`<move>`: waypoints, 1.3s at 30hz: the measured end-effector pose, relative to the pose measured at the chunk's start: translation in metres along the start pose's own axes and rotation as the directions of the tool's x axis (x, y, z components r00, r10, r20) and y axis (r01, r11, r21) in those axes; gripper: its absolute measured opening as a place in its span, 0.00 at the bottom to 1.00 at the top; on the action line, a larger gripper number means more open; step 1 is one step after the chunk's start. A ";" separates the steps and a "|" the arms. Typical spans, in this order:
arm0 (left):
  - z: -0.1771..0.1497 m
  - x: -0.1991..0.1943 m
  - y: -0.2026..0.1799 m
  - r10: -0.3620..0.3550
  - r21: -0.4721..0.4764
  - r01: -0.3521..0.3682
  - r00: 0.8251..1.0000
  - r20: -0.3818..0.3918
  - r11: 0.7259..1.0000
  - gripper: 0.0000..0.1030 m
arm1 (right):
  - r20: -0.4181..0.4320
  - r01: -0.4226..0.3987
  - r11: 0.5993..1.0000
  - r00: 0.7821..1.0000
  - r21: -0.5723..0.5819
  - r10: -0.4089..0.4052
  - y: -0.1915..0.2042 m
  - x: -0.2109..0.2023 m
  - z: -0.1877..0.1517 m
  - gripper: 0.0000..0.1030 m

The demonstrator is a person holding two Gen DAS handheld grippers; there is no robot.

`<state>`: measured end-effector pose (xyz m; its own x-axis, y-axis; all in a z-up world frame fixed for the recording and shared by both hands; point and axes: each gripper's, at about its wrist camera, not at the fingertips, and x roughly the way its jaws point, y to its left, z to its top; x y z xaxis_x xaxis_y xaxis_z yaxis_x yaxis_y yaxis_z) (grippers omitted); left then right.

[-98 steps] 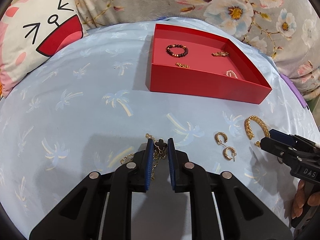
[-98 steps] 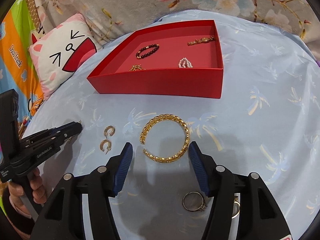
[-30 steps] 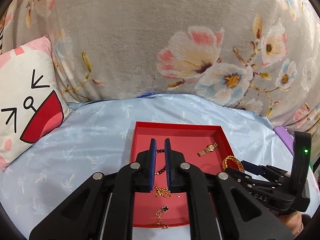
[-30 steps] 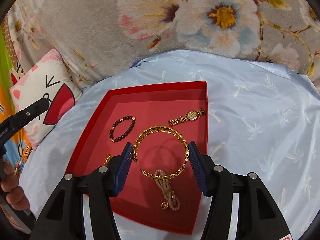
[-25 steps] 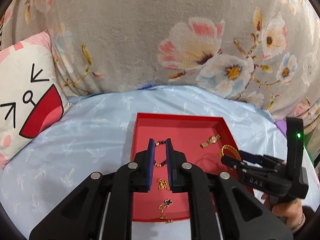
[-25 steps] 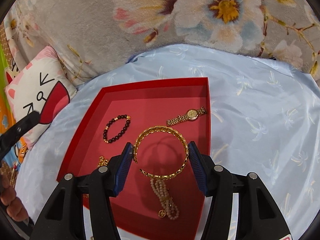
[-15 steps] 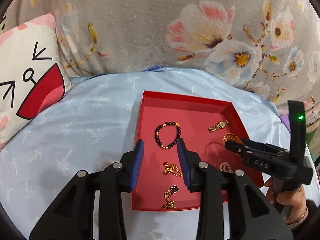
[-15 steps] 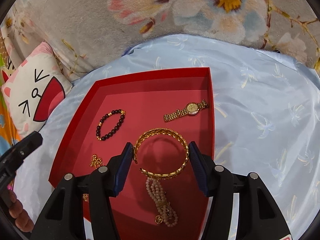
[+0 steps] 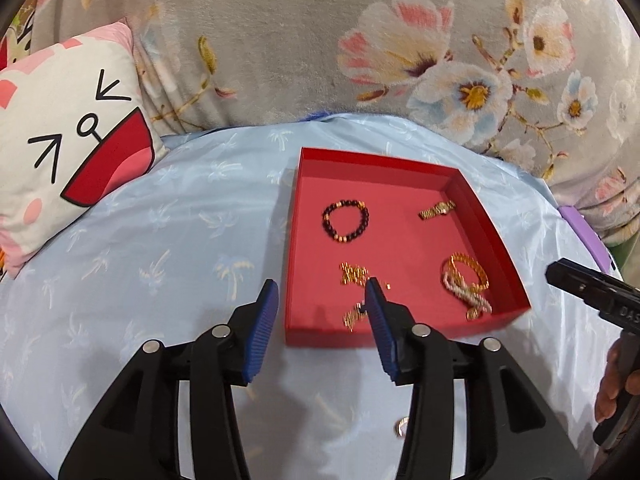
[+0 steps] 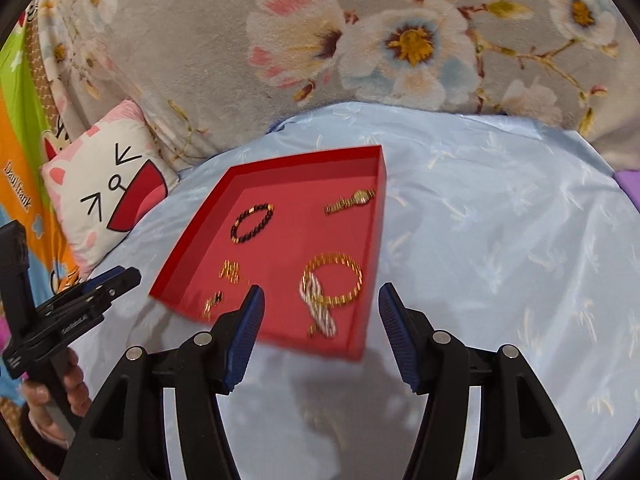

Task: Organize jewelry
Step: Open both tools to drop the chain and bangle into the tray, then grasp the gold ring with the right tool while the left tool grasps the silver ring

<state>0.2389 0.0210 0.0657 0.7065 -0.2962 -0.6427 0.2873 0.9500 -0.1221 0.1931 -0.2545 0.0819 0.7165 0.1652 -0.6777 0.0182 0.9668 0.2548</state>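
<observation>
A red tray (image 9: 400, 168) (image 10: 176, 264) sits on the light blue sheet. It holds a dark bead bracelet (image 9: 346, 222) (image 10: 252, 223), a gold watch (image 9: 437, 210) (image 10: 351, 201), a gold chain bangle (image 9: 466, 270) (image 10: 333, 279) lying on a pearl bracelet (image 9: 468, 294) (image 10: 318, 306), a gold chain (image 9: 354, 274) (image 10: 230, 270) and a clover necklace (image 9: 354, 316) (image 10: 212, 302). My left gripper (image 9: 322, 292) is open and empty, just in front of the tray's near wall. My right gripper (image 10: 320, 300) is open and empty, above the tray's near right corner.
A silver ring (image 9: 401, 426) lies on the sheet between the left gripper's arms. A cat-face pillow (image 9: 60, 160) (image 10: 104, 200) is at the left. A floral grey blanket (image 9: 320, 40) rises behind the tray. A purple object (image 9: 582, 232) sits at the right edge.
Both grippers have opened and pulled back from the tray. The necklace dropped from the left gripper and the gold bangle from the right gripper now lie in the tray.
</observation>
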 end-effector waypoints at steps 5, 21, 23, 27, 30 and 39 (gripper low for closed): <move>-0.030 -0.015 -0.012 0.009 0.029 -0.009 1.000 -0.009 1.000 0.54 | 0.000 0.036 0.999 0.999 -0.015 -0.036 -0.006 -0.033 -0.042 0.57; -0.113 -0.032 -0.046 -0.014 0.056 0.019 0.997 -0.076 0.998 0.55 | -0.078 0.087 0.995 0.993 -0.044 -0.091 -0.008 -0.043 -0.141 0.41; -0.117 -0.032 -0.046 -0.029 0.045 0.033 0.996 -0.088 0.998 0.55 | -0.087 0.091 0.995 0.992 -0.049 -0.095 -0.008 -0.040 -0.143 0.38; -0.123 -0.031 -0.048 -0.035 0.038 0.039 0.994 -0.104 0.999 0.55 | -0.107 0.093 0.994 0.989 -0.059 -0.099 -0.007 -0.033 -0.147 0.34; -0.126 -0.031 -0.051 -0.035 0.040 0.039 0.993 -0.112 0.998 0.55 | -0.106 0.114 0.990 0.987 -0.083 -0.122 -0.004 -0.031 -0.148 0.24; -0.129 -0.034 -0.083 -0.090 0.088 0.102 0.987 -0.132 0.991 0.57 | -0.108 0.136 0.989 0.984 -0.055 -0.141 -0.012 -0.037 -0.147 0.18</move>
<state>0.1072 -0.0348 0.0004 0.5865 -0.3648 -0.7232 0.4135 0.9026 -0.1200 0.0642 -0.2437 0.0026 0.6275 0.0472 -0.7772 0.0770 0.9895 0.1222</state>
